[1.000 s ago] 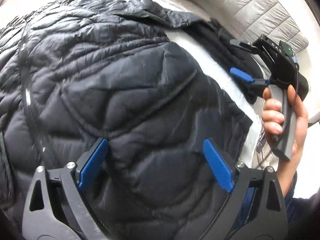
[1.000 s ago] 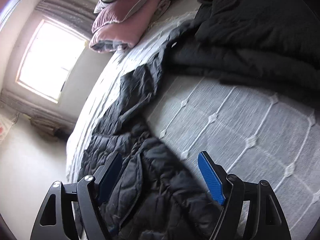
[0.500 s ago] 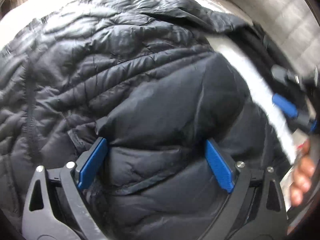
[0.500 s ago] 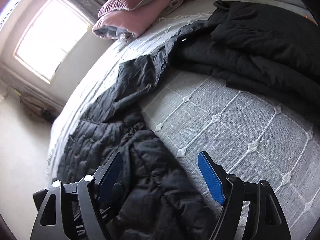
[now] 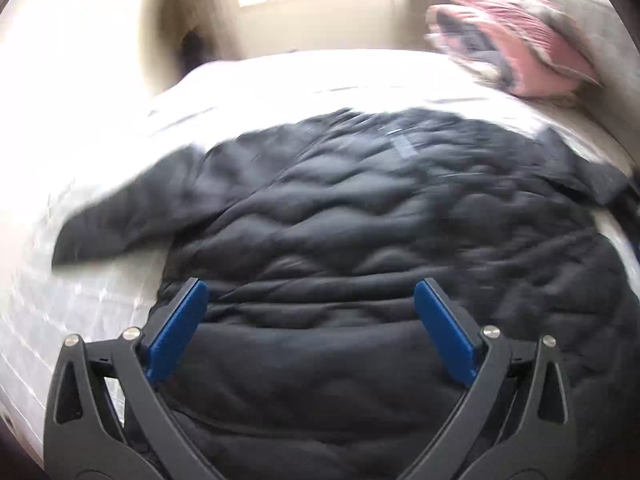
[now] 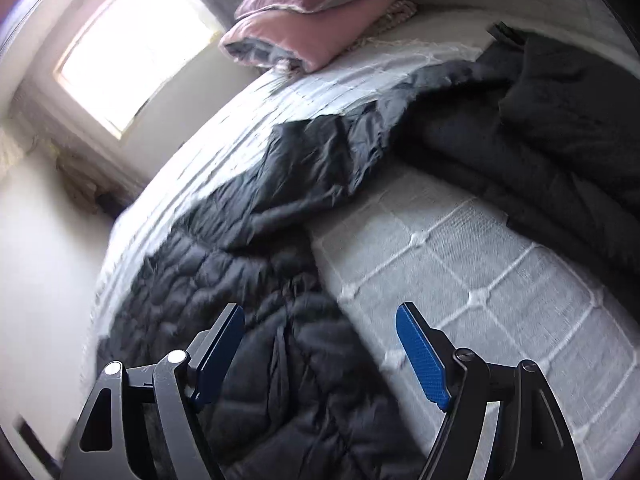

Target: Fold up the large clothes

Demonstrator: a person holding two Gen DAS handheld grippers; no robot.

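Observation:
A large black quilted puffer jacket lies spread on the bed, one sleeve stretched out to the left. My left gripper is open and hangs over the jacket's near edge with nothing between its blue pads. In the right wrist view the same jacket runs along the bed's left side. My right gripper is open and empty, above the jacket's near end and the bedspread.
The bed has a pale grey quilted spread. Folded pink blankets lie at its head, also in the left wrist view. Another dark garment is piled at the right. A bright window is beyond.
The left gripper pulled back and tilted up, so the whole jacket and the window now show. The right gripper drew back slightly over the jacket's near end. Both stayed open.

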